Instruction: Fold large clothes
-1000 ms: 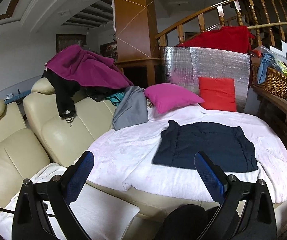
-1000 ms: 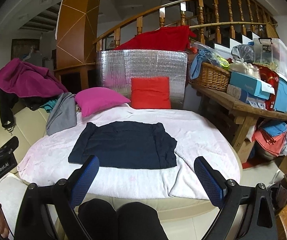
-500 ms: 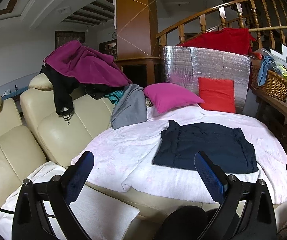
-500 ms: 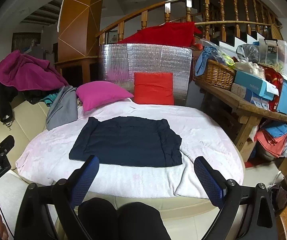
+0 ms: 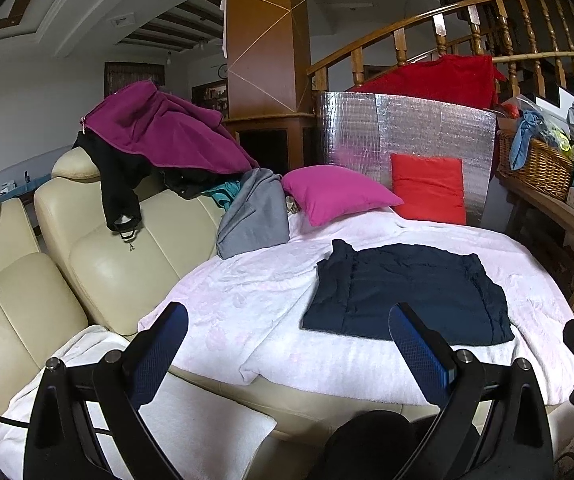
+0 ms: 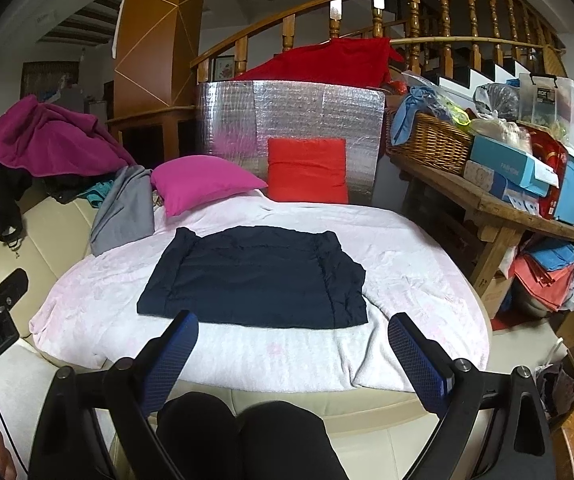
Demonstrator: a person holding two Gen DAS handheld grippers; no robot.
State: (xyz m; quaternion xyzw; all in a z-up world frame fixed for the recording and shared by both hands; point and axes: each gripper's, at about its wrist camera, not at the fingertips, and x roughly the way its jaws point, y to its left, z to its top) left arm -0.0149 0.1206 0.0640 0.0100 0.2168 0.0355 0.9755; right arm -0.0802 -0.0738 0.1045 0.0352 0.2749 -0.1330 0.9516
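Note:
A dark navy garment [image 6: 257, 280] lies flat in a folded rectangle on the pale pink blanket [image 6: 415, 272] over the round seat. It also shows in the left wrist view [image 5: 407, 292], right of centre. My right gripper [image 6: 293, 344] is open and empty, just short of the garment's near edge. My left gripper [image 5: 289, 336] is open and empty, held over the blanket to the left of the garment. More clothes lie at the back left: a magenta jacket [image 5: 159, 132], a black garment [image 5: 119, 184] and a grey one [image 5: 255, 216].
A cream leather sofa [image 5: 39, 280] runs along the left. A pink cushion [image 6: 203, 182] and a red cushion [image 6: 307, 170] lean against a silver foil panel [image 6: 287, 116]. A cluttered wooden table [image 6: 487, 208] with a wicker basket [image 6: 427, 140] stands at the right.
Both grippers have moved slightly closer to the seat, so the garment looks a little larger. The jaws have stayed open and the garment has not moved.

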